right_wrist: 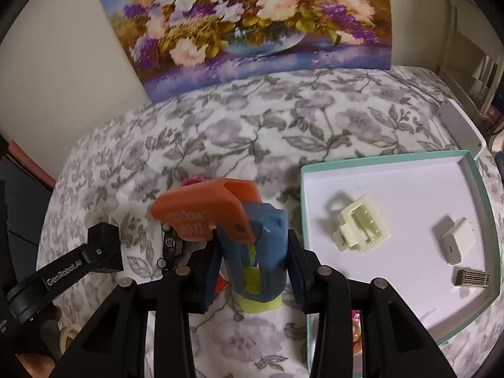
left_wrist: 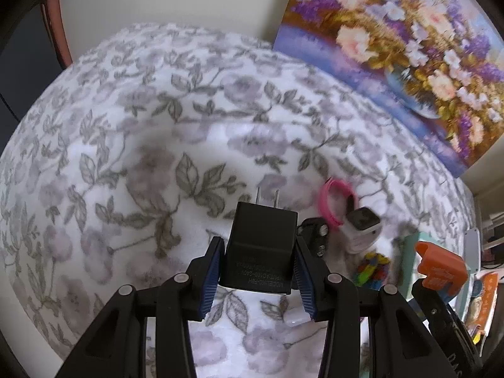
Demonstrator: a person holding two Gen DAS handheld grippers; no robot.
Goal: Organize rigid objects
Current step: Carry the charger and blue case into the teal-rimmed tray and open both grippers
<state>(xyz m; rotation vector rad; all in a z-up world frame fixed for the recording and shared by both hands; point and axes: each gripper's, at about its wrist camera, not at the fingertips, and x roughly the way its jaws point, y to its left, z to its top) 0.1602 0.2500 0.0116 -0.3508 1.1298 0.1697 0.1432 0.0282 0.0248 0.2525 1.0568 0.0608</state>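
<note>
My left gripper [left_wrist: 260, 271] is shut on a black power adapter [left_wrist: 261, 245], held above the floral blanket [left_wrist: 141, 157] with its two prongs pointing away. My right gripper [right_wrist: 255, 264] is shut on a blue toy holder with an orange flip lid [right_wrist: 208, 211]; a yellow-green piece [right_wrist: 258, 304] sticks out below it. To the right lies a teal-rimmed tray [right_wrist: 482, 189] with a white floor. It holds a cream clip [right_wrist: 359, 225], a white charger [right_wrist: 453, 241] and a small metallic block [right_wrist: 472, 278].
On the blanket lie a pink ring [left_wrist: 335, 203], a black key fob [left_wrist: 315, 234], a white-and-black device [left_wrist: 363, 226] and colourful small pieces [left_wrist: 371, 267]. A flower painting [right_wrist: 252, 22] leans on the wall behind. A white flat object [right_wrist: 460, 126] lies beyond the tray.
</note>
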